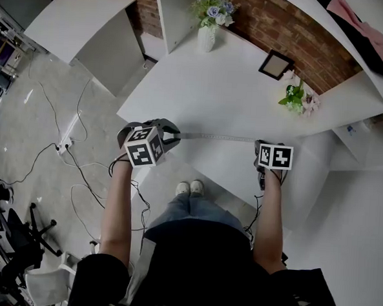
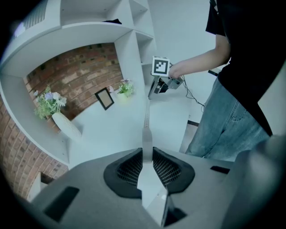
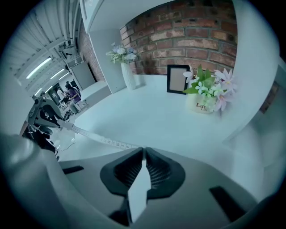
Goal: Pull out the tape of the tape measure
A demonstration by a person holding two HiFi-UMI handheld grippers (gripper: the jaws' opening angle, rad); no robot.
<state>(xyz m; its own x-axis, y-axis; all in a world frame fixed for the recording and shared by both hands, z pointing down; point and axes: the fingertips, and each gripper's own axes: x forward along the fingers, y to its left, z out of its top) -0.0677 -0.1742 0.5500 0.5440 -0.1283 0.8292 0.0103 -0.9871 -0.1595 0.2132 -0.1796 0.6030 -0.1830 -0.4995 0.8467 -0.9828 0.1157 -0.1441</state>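
**A:** Where do we have the tape right now?

**B:** Strung between our two grippers. The tape (image 1: 215,137) leaves the tips of the left gripper (image 1: 174,136) and runs straight across to the tips of the right gripper (image 1: 258,144), hanging over the white table (image 1: 202,85).

**A:** And what does each one hold?

**B:** In the left gripper view our jaws are pinched on a pale, boxy thing that we take for the case (image 2: 151,185). The tape comes out just ahead of the pads. The right gripper's jaws stand almost together, nipped on the free end of the tape, which meets them right at the tips.

**A:** Why split it that way?

**B:** We judge that one hand anchors the body while the other draws the end away from it. That way the pull runs along the strip, not across it. Both grippers tilt down toward the table, so the strip lies flat in sight of both cameras.

**A:** Anything in our way?

**B:** No. The picture frame (image 3: 177,79) and the flower pot (image 3: 203,102) sit well beyond the right gripper, toward the brick wall.

**A:** How far along are we?

**B:** A fair length is out already. If we want more, we widen the gap. A slack pinch on the end could let it snap back toward the case.
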